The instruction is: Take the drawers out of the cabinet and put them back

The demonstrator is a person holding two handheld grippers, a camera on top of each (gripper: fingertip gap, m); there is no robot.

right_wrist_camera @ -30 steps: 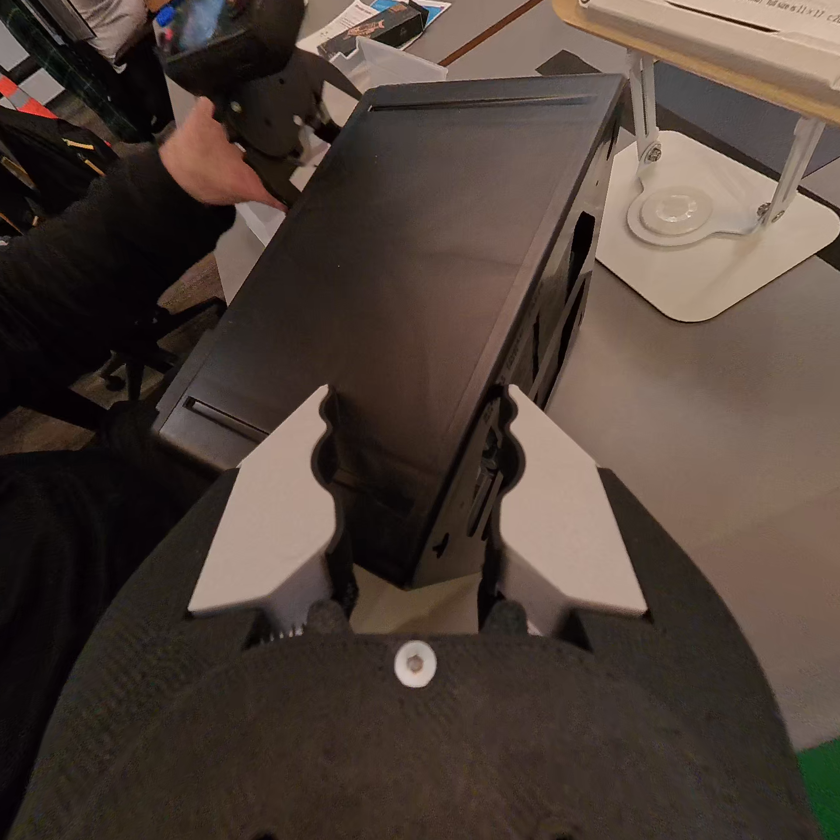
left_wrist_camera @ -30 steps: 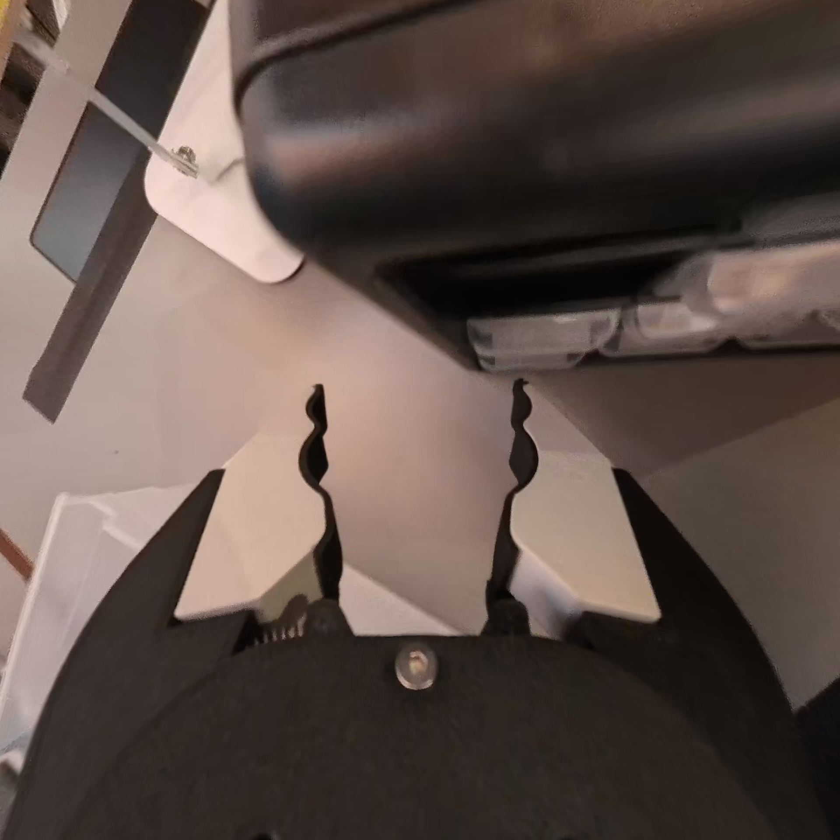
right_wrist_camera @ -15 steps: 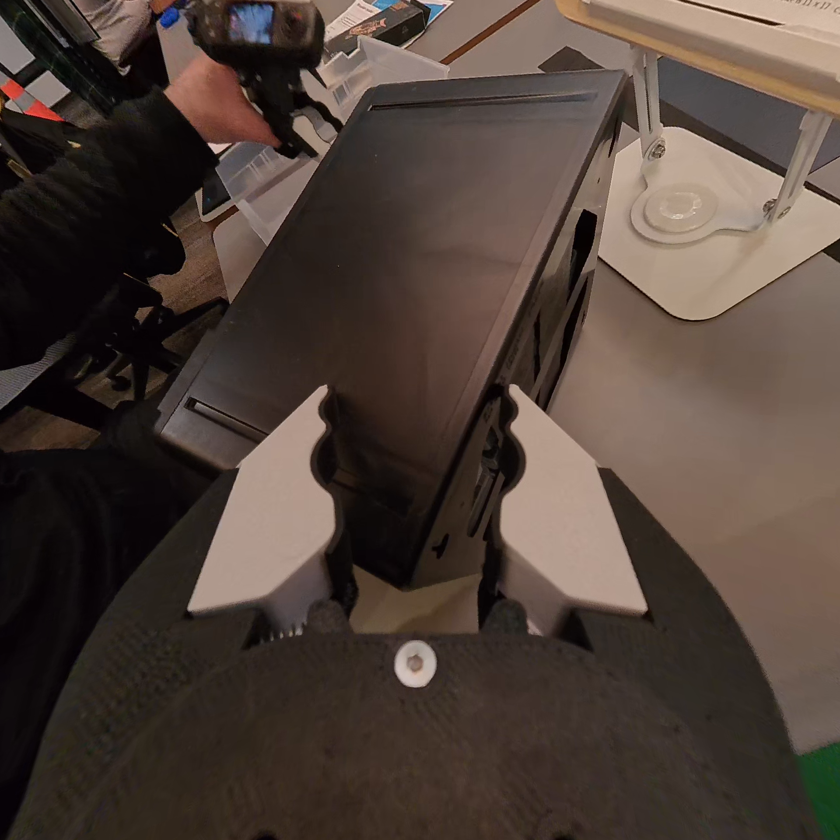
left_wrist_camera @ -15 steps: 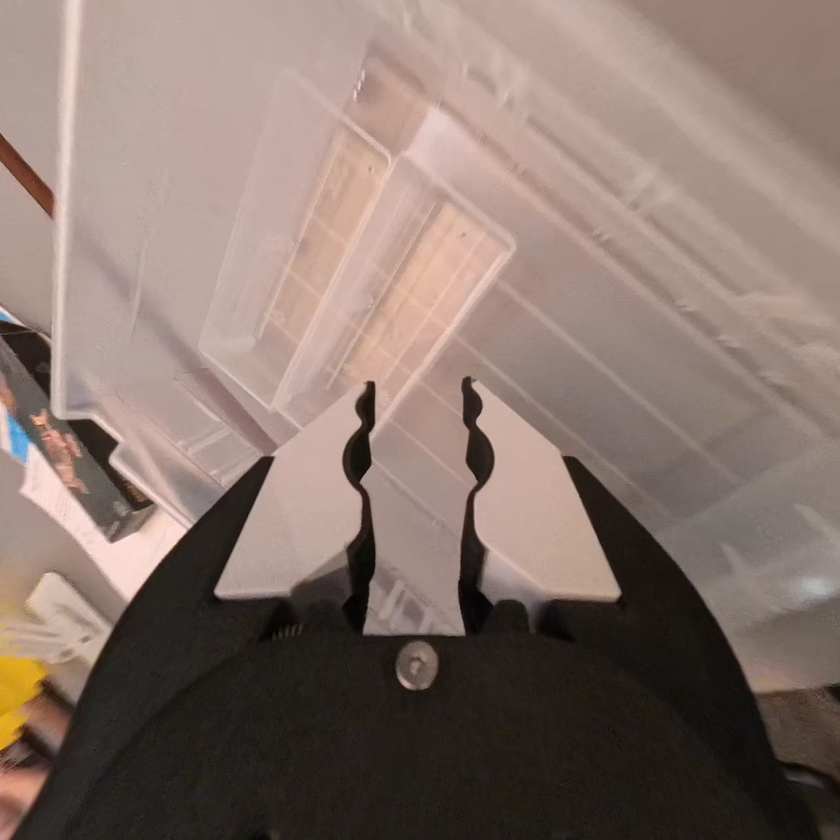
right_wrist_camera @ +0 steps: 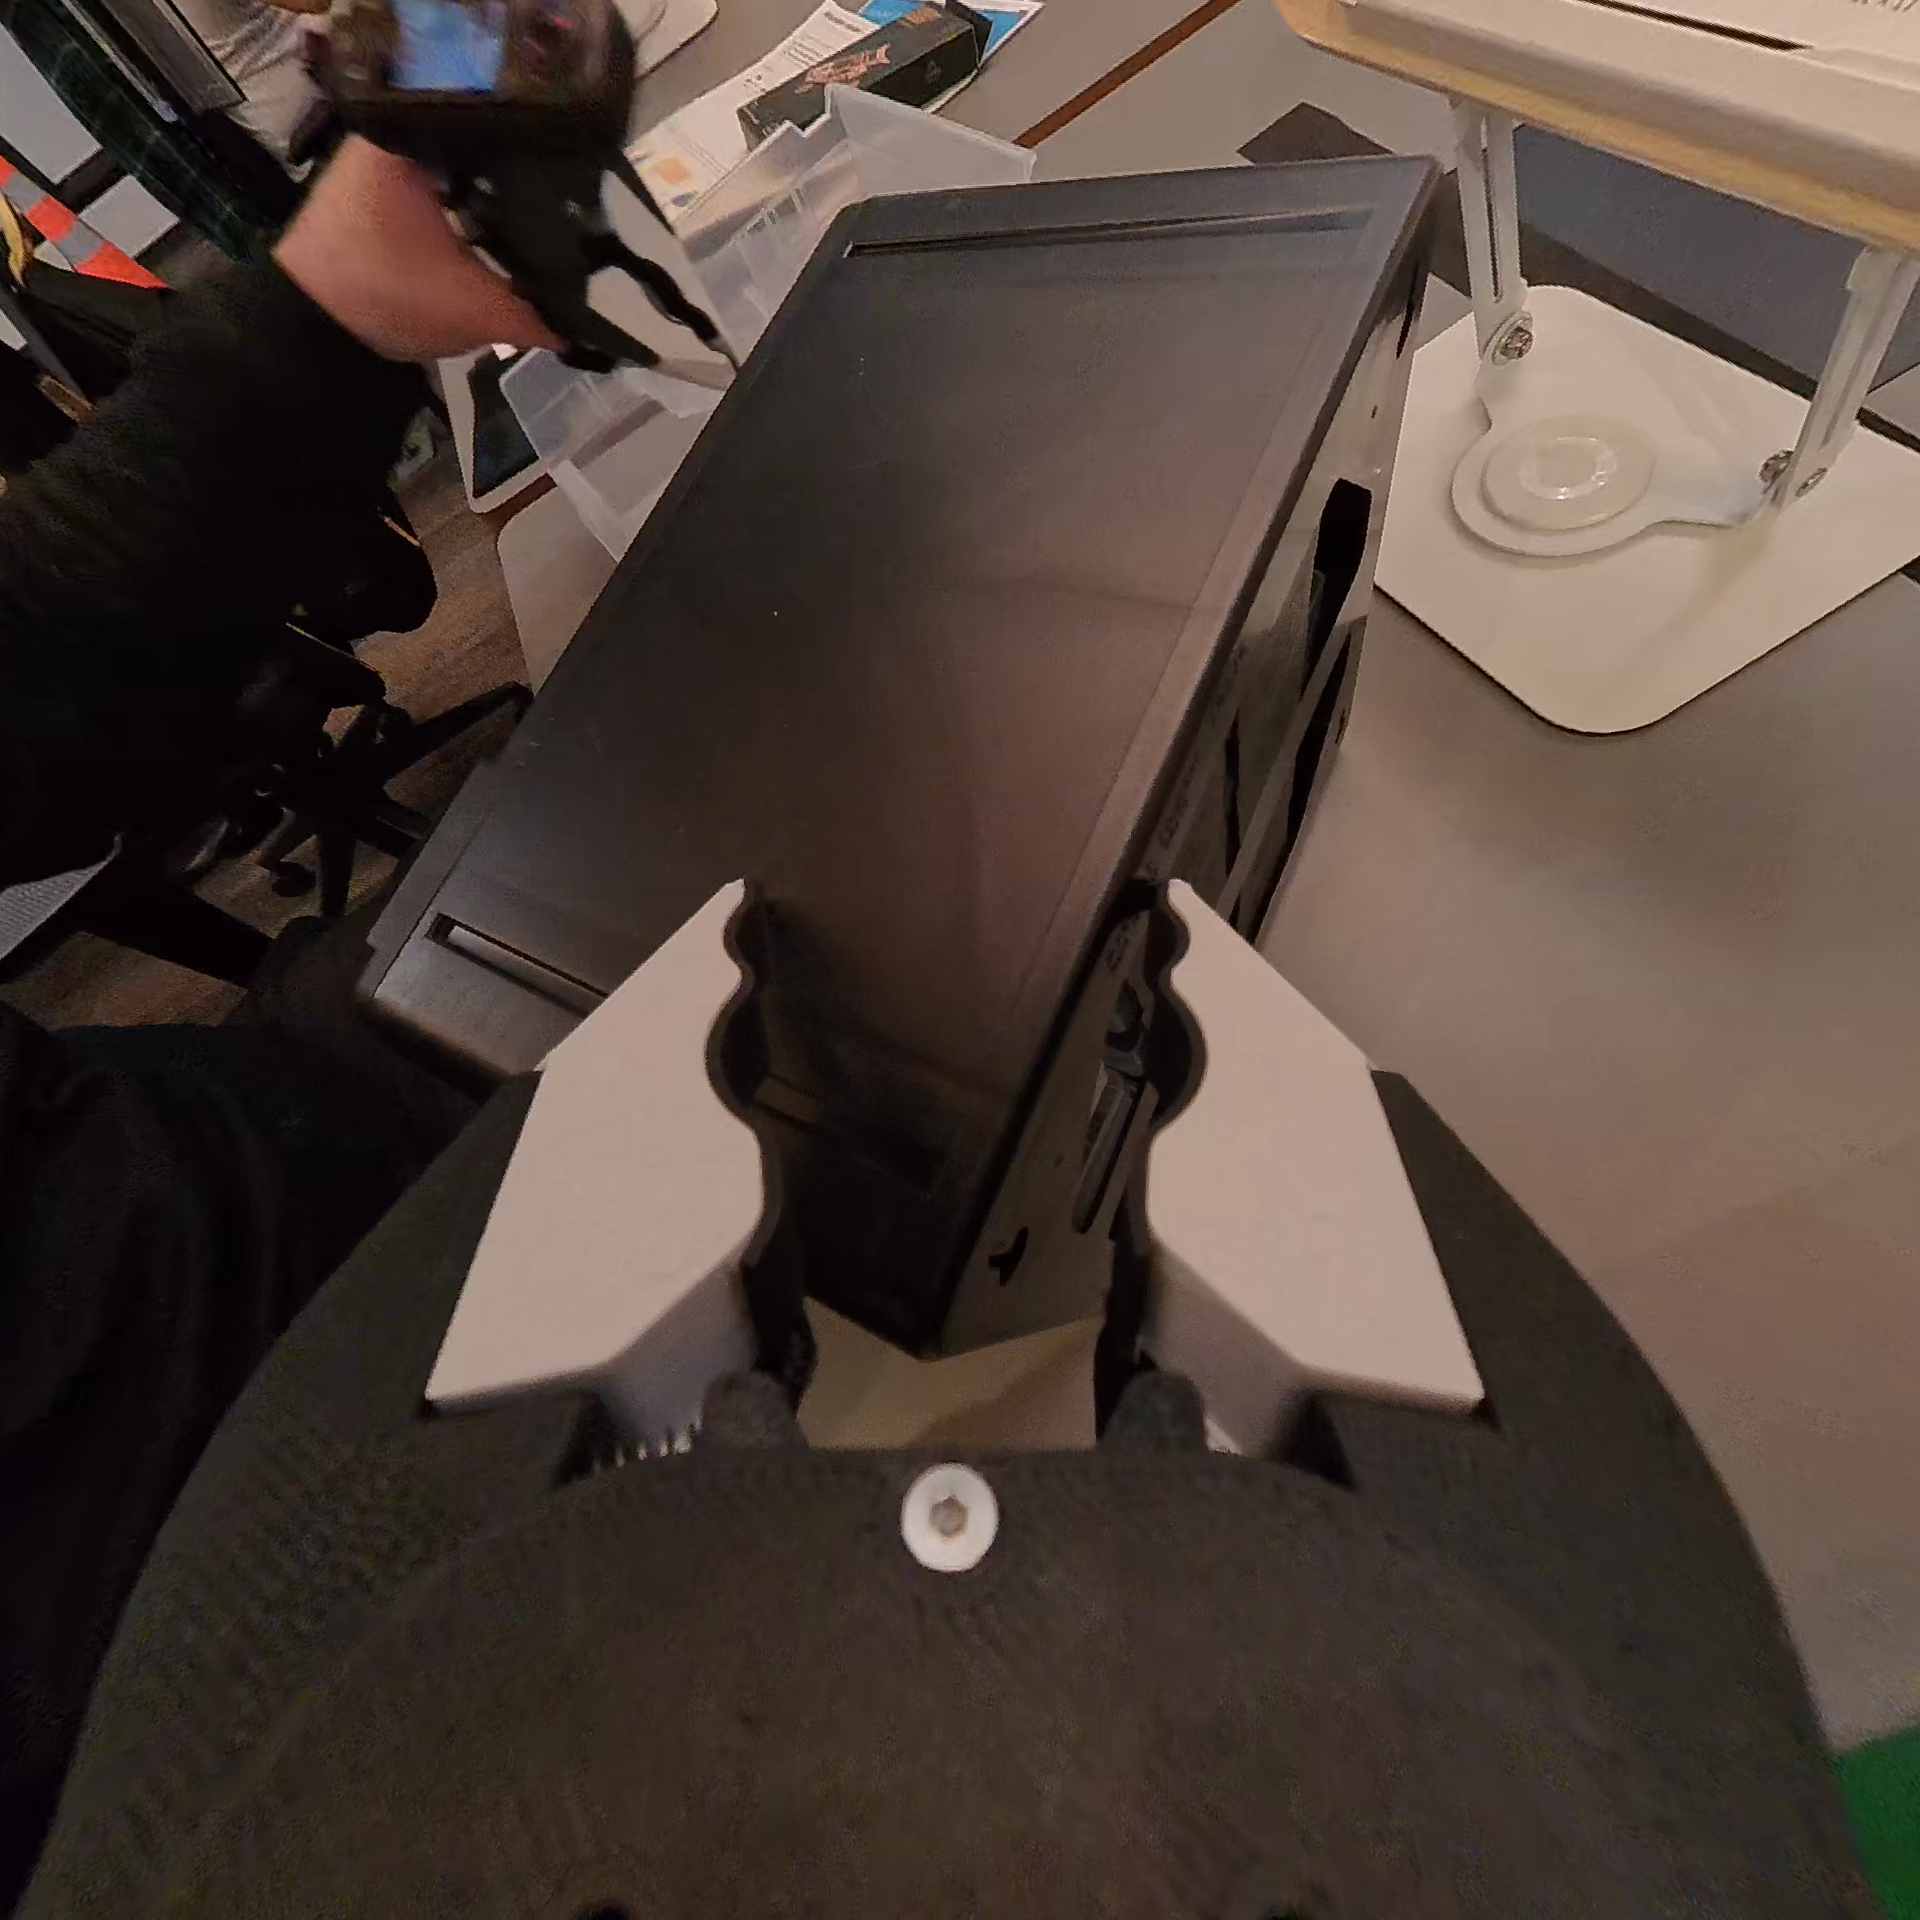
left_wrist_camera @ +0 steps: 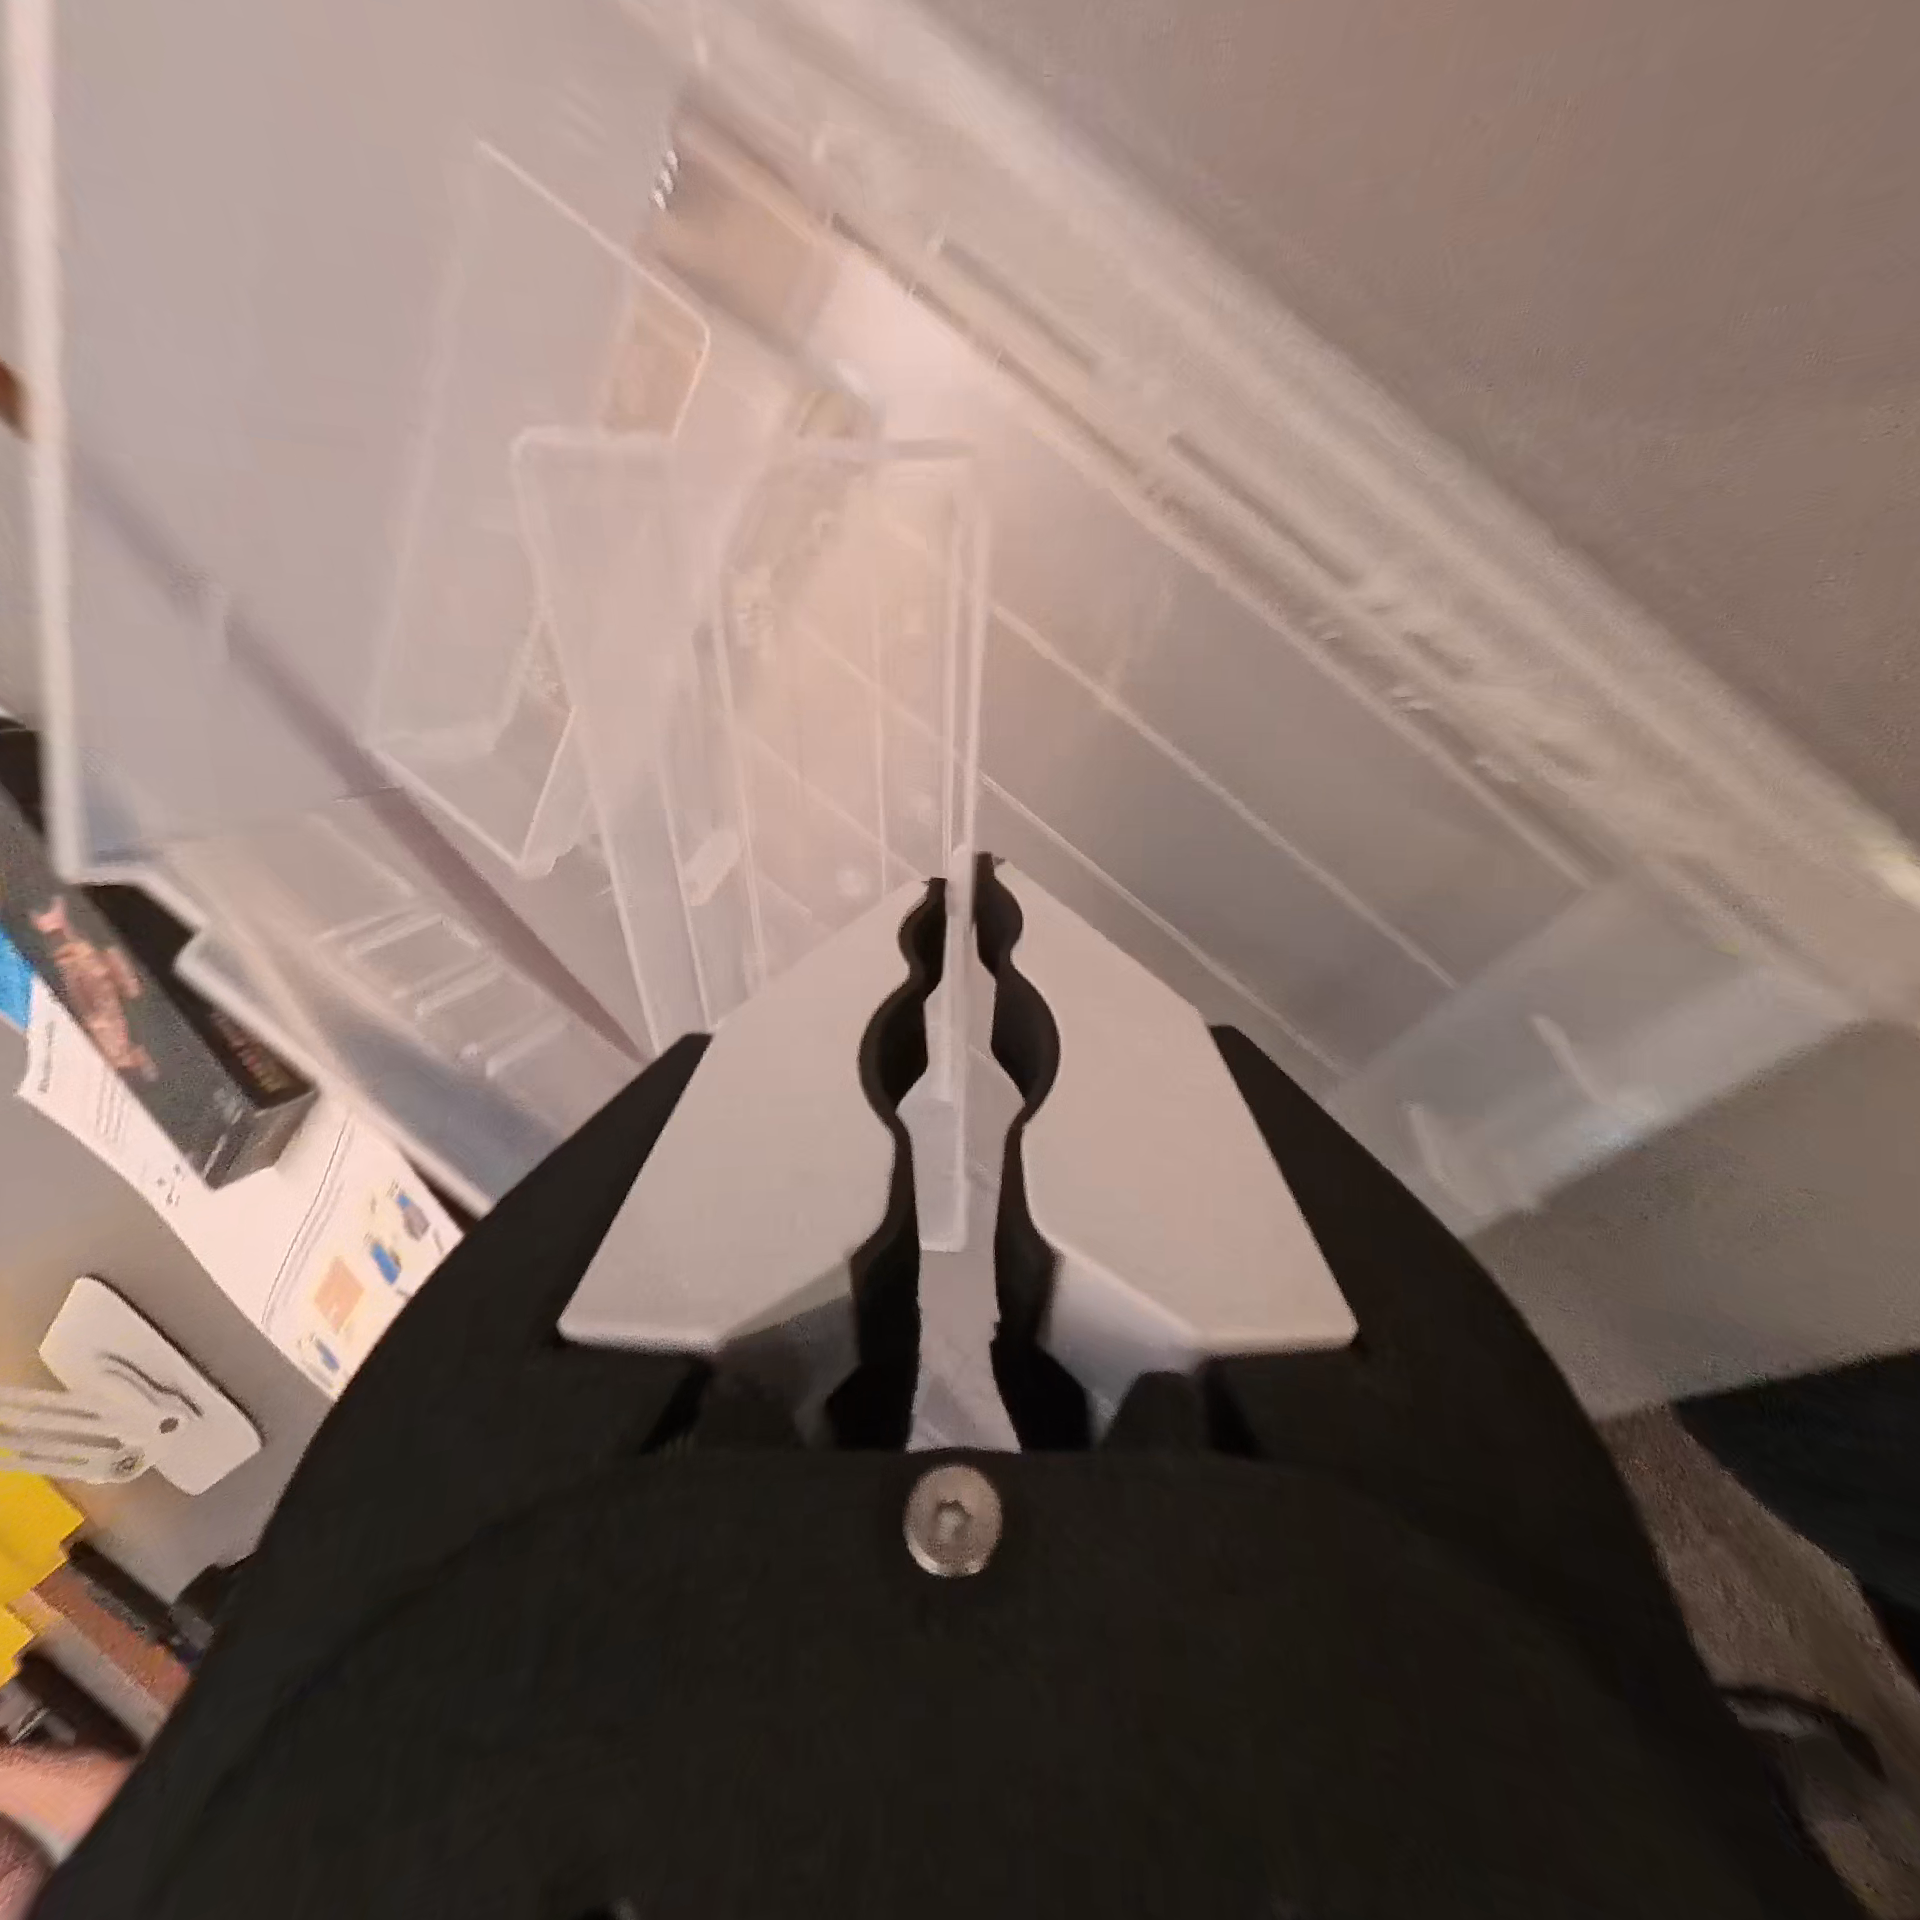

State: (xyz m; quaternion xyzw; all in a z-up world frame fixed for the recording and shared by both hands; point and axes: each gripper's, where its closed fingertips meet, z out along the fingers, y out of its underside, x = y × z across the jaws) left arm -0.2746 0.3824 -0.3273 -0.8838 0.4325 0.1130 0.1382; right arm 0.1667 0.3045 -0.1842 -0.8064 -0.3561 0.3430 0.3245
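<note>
The black cabinet lies tilted on the grey table. My right gripper is shut on its near corner, one finger on the top face and one on the side. Several clear plastic drawers lie piled to the cabinet's left. My left gripper is shut on the thin upright wall of one clear drawer. In the right wrist view the left gripper, held by a hand, sits over the clear drawers beside the cabinet. The cabinet's front openings are hidden.
A white stand base sits on the table right of the cabinet under a raised board. A black box on printed sheets lies beyond the drawers. A white card and a dark chair are at the left.
My left gripper swung away from the cabinet's front to the pile of clear drawers and closed on a drawer wall. My right gripper kept its hold on the cabinet.
</note>
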